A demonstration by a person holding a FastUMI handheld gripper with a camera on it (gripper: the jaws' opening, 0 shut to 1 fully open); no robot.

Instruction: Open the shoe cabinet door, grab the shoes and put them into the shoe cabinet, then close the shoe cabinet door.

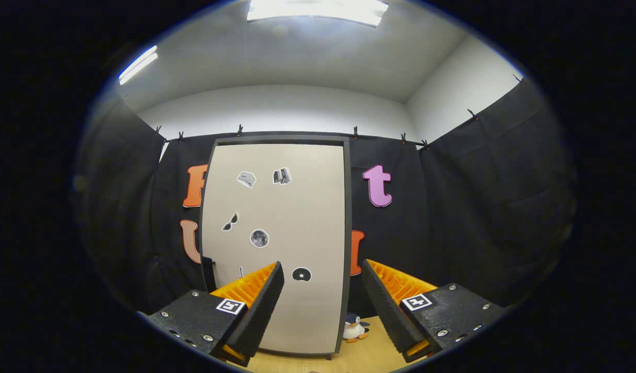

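A tall shoe cabinet [292,207] stands upright ahead of me, its pale beige door shut inside a dark frame. Small stickers dot the door, and a dark handle [209,273] sits on its left edge, just behind my left finger. My gripper [323,295] is open, its two fingers spread wide in front of the lower part of the door, some way back from it, with nothing between them.
A small penguin plush toy [355,328] sits on the wooden floor [364,357] at the cabinet's lower right corner. Black cloth walls close in the booth on both sides and behind the cabinet.
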